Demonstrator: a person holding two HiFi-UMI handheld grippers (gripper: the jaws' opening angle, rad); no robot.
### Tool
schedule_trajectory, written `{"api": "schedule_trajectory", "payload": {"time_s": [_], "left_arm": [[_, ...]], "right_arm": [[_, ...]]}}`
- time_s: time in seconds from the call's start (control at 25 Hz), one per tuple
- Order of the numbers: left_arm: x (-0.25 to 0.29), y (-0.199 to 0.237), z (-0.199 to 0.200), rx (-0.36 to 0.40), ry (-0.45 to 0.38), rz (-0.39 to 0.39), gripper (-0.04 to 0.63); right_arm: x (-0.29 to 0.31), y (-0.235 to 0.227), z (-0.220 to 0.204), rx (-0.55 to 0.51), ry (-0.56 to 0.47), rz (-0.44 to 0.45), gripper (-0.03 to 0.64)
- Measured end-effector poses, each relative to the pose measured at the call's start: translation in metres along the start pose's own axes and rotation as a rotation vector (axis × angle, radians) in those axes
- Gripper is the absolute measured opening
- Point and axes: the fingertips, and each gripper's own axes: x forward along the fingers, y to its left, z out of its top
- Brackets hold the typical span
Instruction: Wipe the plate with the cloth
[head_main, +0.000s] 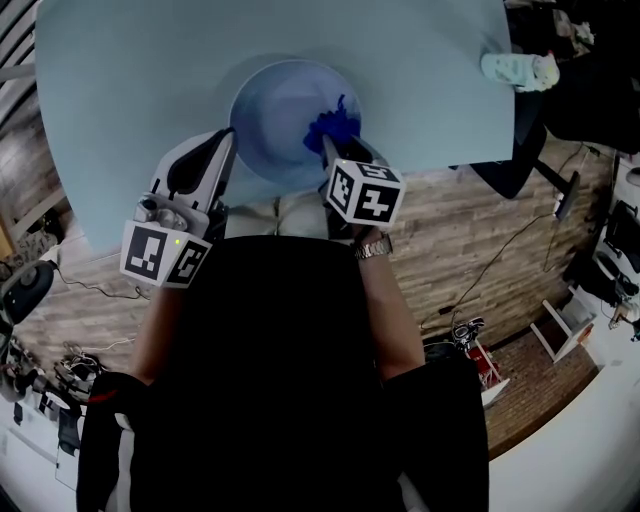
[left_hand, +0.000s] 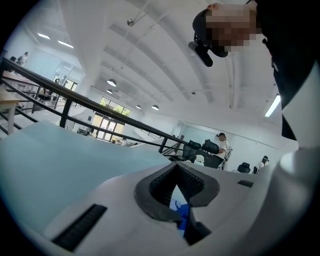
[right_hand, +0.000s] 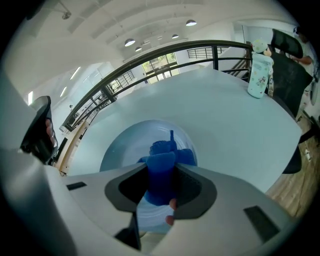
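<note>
A pale blue plate (head_main: 280, 115) sits on the round light-blue table (head_main: 120, 90), close to its near edge. My right gripper (head_main: 332, 142) is shut on a bunched dark blue cloth (head_main: 333, 127), which rests on the right half of the plate. In the right gripper view the cloth (right_hand: 161, 170) stands squeezed between the pads over the plate (right_hand: 125, 147). My left gripper (head_main: 226, 140) is at the plate's left rim. Its jaws (left_hand: 179, 212) are nearly together, with a sliver of the plate's rim (left_hand: 176, 197) between them and a bit of cloth (left_hand: 184, 212) behind.
A small patterned white bottle (head_main: 518, 70) stands at the table's far right edge, also visible in the right gripper view (right_hand: 259, 70). The table's near edge runs just below the plate; wooden floor (head_main: 470, 240) lies beyond it. A railing and office chairs stand behind the table.
</note>
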Motion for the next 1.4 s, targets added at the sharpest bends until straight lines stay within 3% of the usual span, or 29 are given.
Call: {"api": "schedule_trajectory", "payload": {"time_s": [0.72, 1.4], "left_arm": [[-0.009, -0.003, -0.005, 0.006, 0.007, 0.022, 0.000], [-0.020, 0.007, -0.006, 0.000, 0.005, 0.045, 0.002]], "right_arm": [[0.021, -0.007, -0.017, 0.021, 0.045, 0.009, 0.115], [0.030, 0.016, -0.021, -0.017, 0.058, 0.044, 0.115]]}}
